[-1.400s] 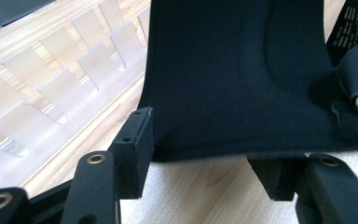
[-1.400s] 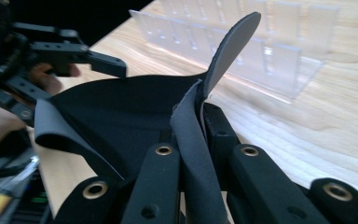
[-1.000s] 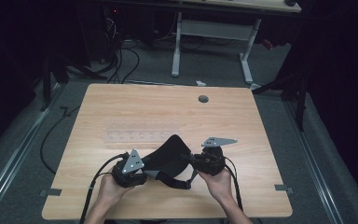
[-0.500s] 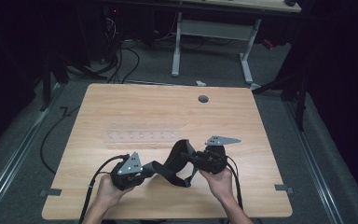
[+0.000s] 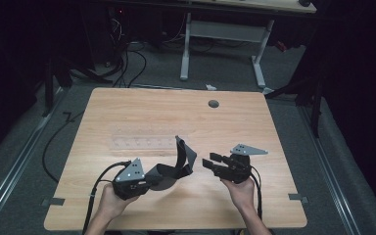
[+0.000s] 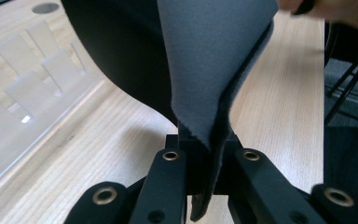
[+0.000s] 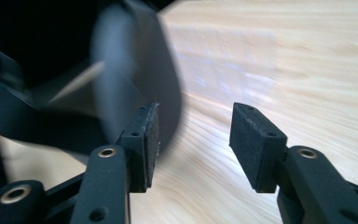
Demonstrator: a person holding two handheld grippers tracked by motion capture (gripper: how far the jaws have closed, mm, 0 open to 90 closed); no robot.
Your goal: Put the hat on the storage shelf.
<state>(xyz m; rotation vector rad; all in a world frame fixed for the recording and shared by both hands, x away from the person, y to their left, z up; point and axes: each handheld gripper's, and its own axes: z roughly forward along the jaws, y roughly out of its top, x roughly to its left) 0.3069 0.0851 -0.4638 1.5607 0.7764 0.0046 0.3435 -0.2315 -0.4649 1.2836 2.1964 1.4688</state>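
A dark grey cloth (image 5: pixel 177 165) with a black backing hangs from my left gripper (image 5: pixel 152 177), one end curling upward over the wooden table (image 5: pixel 127 112). In the left gripper view the jaws of my left gripper (image 6: pixel 205 158) are shut on the cloth's (image 6: pixel 214 60) edge. My right gripper (image 5: pixel 210 161) sits to the right of the cloth, a short gap away. Its jaws have just been opening. In the right gripper view nothing lies between the pads of my right gripper (image 7: pixel 193 135), and the cloth (image 7: pixel 135 70) is blurred beyond the left pad.
A clear plastic tray (image 5: pixel 142 143) with several small slots lies flat on the table behind the cloth. A round cable hole (image 5: pixel 213 104) sits near the far edge. Cables trail from both grippers off the near edge. A desk frame (image 5: pixel 220 34) stands beyond the table.
The right gripper has opened, let go of the cloth and drawn away to the right. The cloth, earlier stretched between both grippers, now hangs from the left one alone.
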